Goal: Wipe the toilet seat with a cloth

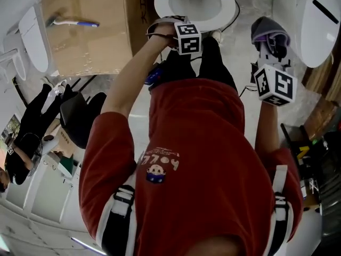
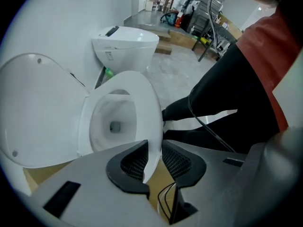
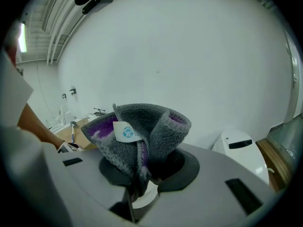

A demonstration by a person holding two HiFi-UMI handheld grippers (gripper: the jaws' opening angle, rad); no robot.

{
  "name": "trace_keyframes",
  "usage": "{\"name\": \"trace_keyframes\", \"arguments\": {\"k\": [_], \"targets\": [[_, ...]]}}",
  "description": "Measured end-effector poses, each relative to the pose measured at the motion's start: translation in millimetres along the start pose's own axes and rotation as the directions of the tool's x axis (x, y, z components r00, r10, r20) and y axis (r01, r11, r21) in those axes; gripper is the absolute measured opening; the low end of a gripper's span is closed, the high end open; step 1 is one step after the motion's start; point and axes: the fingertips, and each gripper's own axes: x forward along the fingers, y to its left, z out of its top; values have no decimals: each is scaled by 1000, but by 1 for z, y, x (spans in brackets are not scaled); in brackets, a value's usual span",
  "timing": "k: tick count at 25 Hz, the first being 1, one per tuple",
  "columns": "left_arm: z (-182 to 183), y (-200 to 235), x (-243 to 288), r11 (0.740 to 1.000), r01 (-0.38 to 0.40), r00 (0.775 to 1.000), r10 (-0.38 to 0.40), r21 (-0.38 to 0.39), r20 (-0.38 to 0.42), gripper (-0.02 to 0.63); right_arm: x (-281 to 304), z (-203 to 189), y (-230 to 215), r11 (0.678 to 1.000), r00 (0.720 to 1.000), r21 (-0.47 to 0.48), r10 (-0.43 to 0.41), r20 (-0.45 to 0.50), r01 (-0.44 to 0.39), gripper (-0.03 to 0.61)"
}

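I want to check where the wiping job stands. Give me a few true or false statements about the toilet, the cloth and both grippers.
The right gripper is clamped on a grey and purple cloth. True.
The lid of the toilet is shut. False: the toilet lid is raised, and the bowl shows.
The rim of the toilet seat runs between the jaws of the left gripper. True.
The cloth lies on the toilet seat. False: it is in the right gripper, off the seat.

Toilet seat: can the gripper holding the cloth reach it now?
Probably yes: right gripper, shut on the cloth, hangs right of the toilet seat with nothing visible between; left gripper straddles its near rim.
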Motion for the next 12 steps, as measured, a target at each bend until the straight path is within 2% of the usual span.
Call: {"name": "trace_keyframes", "arguments": {"k": [5, 10, 12], "targets": [[-5, -17, 46, 998, 54, 998, -54, -14, 9, 98, 12, -48, 16, 1000, 996, -2, 20, -86, -20, 81], [-7, -26, 93, 997, 74, 997, -74, -18, 33, 95, 25, -91, 35, 993, 986, 91, 82, -148, -69, 81], [-7, -35, 111, 996, 88, 995, -87, -25, 42, 94, 26, -109, 39, 992, 981, 98, 92, -172, -76, 81]]}}
